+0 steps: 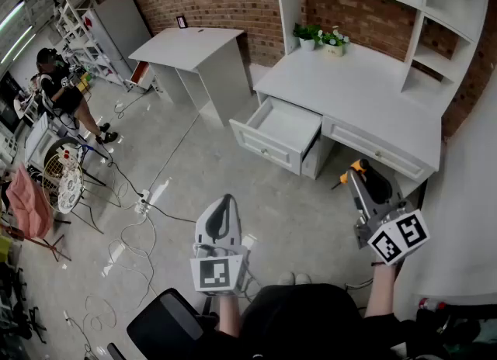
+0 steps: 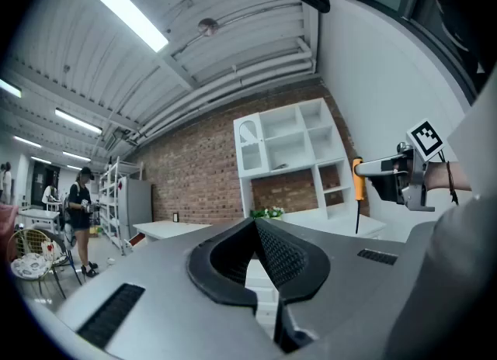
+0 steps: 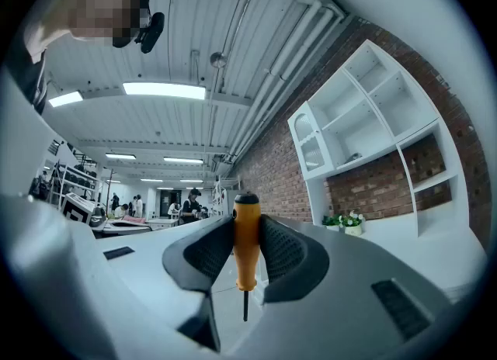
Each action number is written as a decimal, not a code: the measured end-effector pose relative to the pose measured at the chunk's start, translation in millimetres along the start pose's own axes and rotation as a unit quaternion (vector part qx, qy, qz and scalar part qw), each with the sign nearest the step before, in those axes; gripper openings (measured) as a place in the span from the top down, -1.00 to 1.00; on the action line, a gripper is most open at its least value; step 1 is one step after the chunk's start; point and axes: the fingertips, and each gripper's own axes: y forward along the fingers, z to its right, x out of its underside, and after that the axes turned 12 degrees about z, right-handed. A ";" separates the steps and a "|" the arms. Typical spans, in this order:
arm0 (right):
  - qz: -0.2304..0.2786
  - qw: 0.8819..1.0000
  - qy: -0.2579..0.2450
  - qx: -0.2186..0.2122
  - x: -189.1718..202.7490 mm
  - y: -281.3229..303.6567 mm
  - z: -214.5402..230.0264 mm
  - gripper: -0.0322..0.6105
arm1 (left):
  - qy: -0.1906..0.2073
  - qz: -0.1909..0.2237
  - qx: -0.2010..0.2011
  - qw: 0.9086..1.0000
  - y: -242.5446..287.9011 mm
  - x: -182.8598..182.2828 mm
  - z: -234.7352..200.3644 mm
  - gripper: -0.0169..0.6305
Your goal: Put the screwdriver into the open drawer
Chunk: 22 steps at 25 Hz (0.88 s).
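An orange-handled screwdriver (image 3: 247, 242) stands upright between the pads of my right gripper (image 3: 247, 251), which is shut on its handle, the thin shaft hanging below. In the head view the right gripper (image 1: 357, 174) holds the screwdriver (image 1: 356, 168) in the air in front of the white desk, right of the open drawer (image 1: 278, 133). My left gripper (image 1: 225, 202) hovers over the floor, lower and to the left, jaws together with nothing in them (image 2: 255, 230). The left gripper view catches the screwdriver (image 2: 358, 192) at the far right.
The white desk (image 1: 365, 91) carries a hutch of shelves and two small potted plants (image 1: 322, 39). A second white table (image 1: 194, 56) stands to the left. Cables trail over the concrete floor (image 1: 147, 203). A person (image 1: 66, 95) stands far left. A black chair (image 1: 167, 323) sits at the bottom.
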 end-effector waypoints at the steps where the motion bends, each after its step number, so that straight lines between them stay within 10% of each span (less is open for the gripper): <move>1: -0.001 1.000 0.000 0.000 -0.1 -1.0 1.3 0.55 | 0.000 -0.001 0.001 1.000 0.4 -0.1 1.8 0.92; 22: -0.002 1.000 0.019 0.015 1.1 -14.5 30.6 0.55 | -0.004 -0.028 -0.009 1.000 -5.8 8.6 33.8 0.92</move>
